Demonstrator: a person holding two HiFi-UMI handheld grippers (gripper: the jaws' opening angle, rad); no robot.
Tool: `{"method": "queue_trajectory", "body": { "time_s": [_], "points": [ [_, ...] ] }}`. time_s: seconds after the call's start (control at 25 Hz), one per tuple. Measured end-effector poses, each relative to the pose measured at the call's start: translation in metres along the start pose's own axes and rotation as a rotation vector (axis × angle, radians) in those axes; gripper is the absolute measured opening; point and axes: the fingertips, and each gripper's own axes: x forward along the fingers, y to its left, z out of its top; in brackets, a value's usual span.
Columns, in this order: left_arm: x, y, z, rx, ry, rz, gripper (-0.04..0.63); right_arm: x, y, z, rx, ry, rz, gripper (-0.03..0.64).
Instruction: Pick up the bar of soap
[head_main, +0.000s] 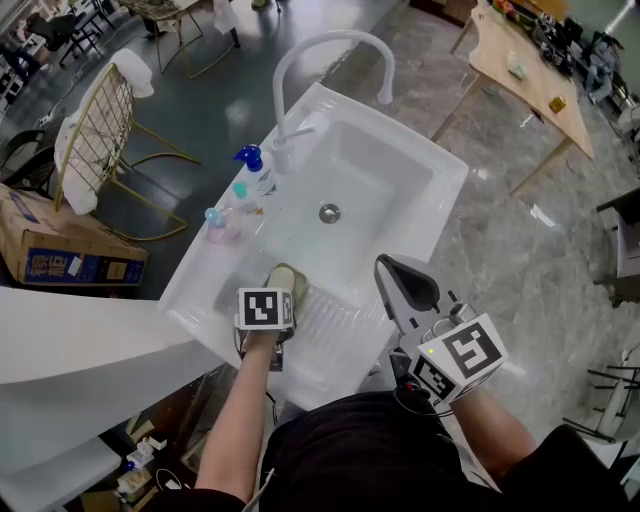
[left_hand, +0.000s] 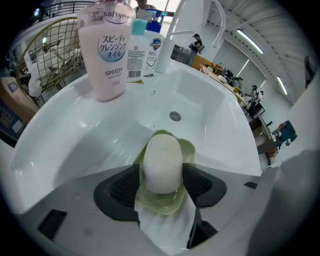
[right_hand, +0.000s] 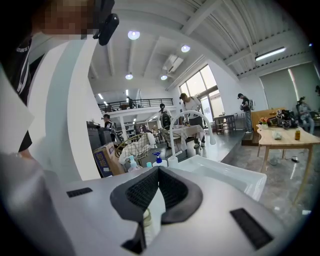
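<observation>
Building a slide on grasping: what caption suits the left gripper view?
Left tool grips the oval white bar of soap in its pale green dish on the white sink.

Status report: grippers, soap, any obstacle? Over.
Left gripper shut on bar of soap; it rests in green dish. Right gripper shut, empty. Way clear.

Open basin (head_main: 385, 175) beyond the bar of soap (left_hand: 161, 162); bottles (head_main: 256, 175), faucet (head_main: 330, 40) along left rim.
</observation>
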Motion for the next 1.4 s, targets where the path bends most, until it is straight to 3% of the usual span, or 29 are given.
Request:
{"method": "queue_trajectory", "body": {
  "time_s": [0.16,0.4,0.76,0.92,1.08,1.4],
  "points": [
    [0.006,-0.001,0.005,-0.055,0.007,-0.028,0.259,0.000,0.002,-0.003,0.001,0.004,0.001,0.008],
    [0.007,0.015,0.009,-0.139,0.002,0.014,0.258,-0.003,0.002,-0.003,0.001,0.005,-0.001,0.008],
    [0.017,0.033,0.021,0.161,0.062,0.130,0.250,-0.012,0.003,-0.004,0.001,0.003,-0.012,0.008],
    [0.016,0.036,0.019,0.176,0.082,0.091,0.249,-0.018,-0.001,-0.004,0.004,-0.001,-0.028,0.008],
    [0.011,0.034,0.018,0.135,0.066,0.000,0.245,-0.026,-0.007,-0.002,-0.001,-0.004,-0.049,0.008],
    [0.008,0.035,0.016,0.169,-0.038,0.000,0.241,-0.032,-0.003,-0.001,-0.007,-0.004,-0.056,0.008]
  ]
}}
